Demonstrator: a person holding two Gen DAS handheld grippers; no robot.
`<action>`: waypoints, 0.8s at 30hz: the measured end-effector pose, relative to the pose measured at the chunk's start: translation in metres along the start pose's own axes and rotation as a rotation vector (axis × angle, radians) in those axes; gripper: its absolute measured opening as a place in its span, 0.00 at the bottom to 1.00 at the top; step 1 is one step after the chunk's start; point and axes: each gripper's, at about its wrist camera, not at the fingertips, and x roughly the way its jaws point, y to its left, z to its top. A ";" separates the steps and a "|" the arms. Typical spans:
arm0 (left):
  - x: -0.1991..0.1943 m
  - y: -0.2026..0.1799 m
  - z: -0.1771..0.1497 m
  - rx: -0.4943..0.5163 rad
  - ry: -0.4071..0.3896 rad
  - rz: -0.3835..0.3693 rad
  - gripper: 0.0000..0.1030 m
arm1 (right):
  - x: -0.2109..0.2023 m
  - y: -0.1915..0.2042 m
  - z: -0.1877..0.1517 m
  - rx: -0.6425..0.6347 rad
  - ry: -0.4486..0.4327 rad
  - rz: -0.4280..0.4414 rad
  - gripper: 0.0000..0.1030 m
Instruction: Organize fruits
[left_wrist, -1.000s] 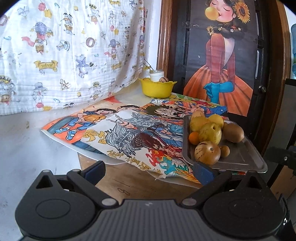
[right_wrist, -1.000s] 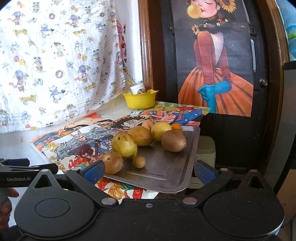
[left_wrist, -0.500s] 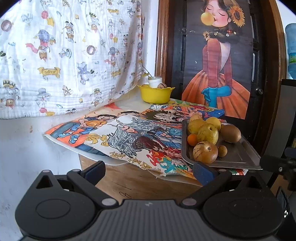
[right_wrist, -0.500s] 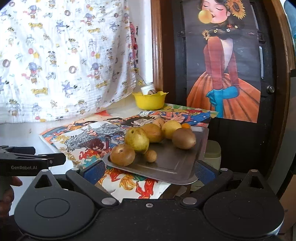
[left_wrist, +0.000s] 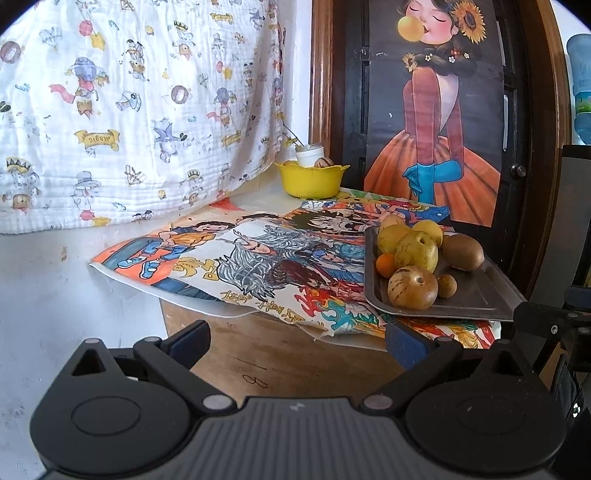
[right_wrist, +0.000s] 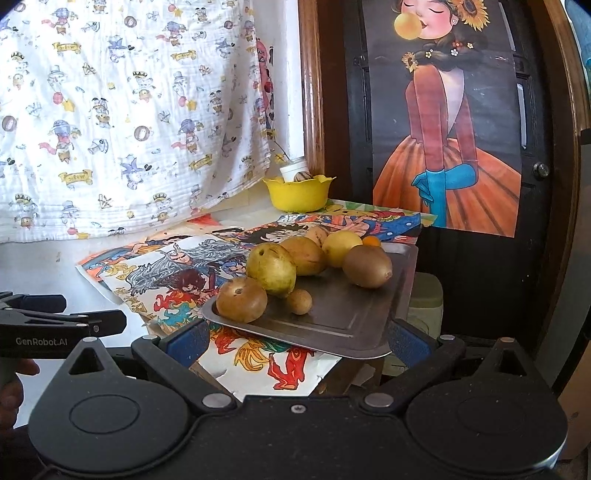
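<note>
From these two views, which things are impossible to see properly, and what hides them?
- Yellow bowl contents: both views, its wall hides all but a white jar top and one striped fruit.
- Rear fruit on the metal tray: right wrist view, nearer fruit cover them.
- Blue bottle: left wrist view, cut by the edge.
- Table under the posters: covered.
</note>
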 end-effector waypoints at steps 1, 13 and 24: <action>0.001 0.000 0.000 0.000 0.002 0.000 1.00 | 0.000 0.000 0.000 0.001 0.001 0.000 0.99; 0.001 0.001 -0.001 -0.002 0.005 0.001 1.00 | 0.001 0.000 0.000 0.003 0.003 0.000 0.99; 0.001 0.002 -0.001 -0.002 0.006 0.001 1.00 | 0.001 -0.001 -0.001 0.004 0.005 0.000 0.99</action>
